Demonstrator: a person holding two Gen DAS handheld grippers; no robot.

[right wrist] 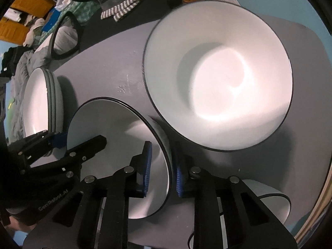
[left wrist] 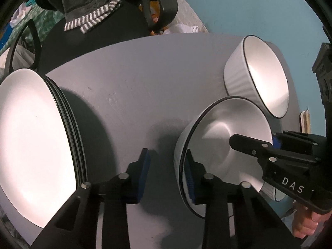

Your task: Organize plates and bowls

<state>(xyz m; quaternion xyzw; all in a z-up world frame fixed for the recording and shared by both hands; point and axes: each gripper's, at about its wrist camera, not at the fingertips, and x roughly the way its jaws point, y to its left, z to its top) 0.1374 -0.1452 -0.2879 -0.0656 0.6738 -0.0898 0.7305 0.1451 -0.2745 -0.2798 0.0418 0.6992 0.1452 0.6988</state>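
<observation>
Both grippers' fingers straddle opposite rims of the white black-rimmed ceramic bowl [left wrist: 224, 145]: the left gripper [left wrist: 166, 174] and the right gripper [right wrist: 161, 172] grip it on the grey table [left wrist: 128, 83].

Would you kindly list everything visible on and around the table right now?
near bowl: one, white with dark rim, centre of the table, both tools straddling its rim on opposite sides
far bowl: one, white with dark rim, beyond the near bowl, standing free
third bowl: one, white, partly hidden at the near table edge
plate stack: several, white with dark rims, left end of the table
table: one, grey
chair: one, black, behind the table
striped cloth: one, grey and white, on the dark seat
left tool: black with blue pads
right tool: black with blue pads
hand: one, holding the right tool
</observation>
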